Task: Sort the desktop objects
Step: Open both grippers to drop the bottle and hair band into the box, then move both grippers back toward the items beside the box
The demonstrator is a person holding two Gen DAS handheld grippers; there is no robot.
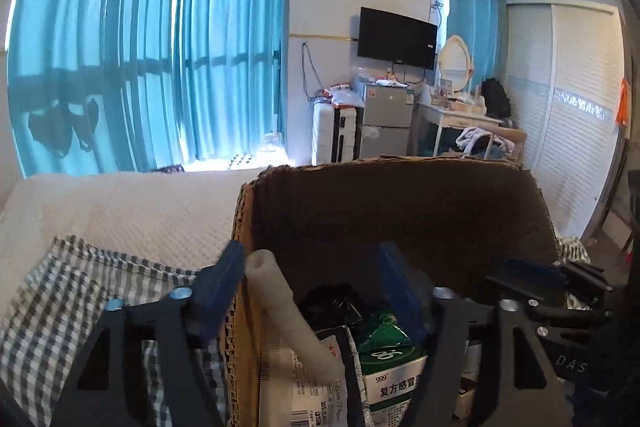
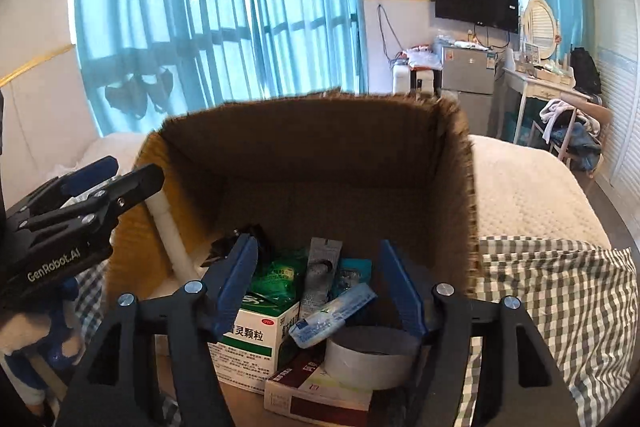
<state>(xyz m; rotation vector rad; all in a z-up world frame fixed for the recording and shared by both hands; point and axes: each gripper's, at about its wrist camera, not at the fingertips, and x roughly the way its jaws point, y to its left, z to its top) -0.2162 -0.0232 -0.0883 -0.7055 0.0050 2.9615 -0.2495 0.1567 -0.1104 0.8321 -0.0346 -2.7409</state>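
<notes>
**Both grippers parked over the cardboard box, fingers spread**

So the open cardboard box sits on a bed with a white quilted cover and a grey checked cloth under the near side. Both grippers hang over it, pointing down into it.

The left gripper has its blue fingers spread wide, straddling the box's left wall, one outside and one inside. Nothing is pinched. A white foam tube leans in that left corner between them, apparently untouched.

The right gripper is spread too, nothing clamped. Between and below its fingers lies the pile: a green-and-white medicine box, a green sachet, a grey blister pack, a light blue packet, a roll of tape and a red-and-white carton.
</notes>
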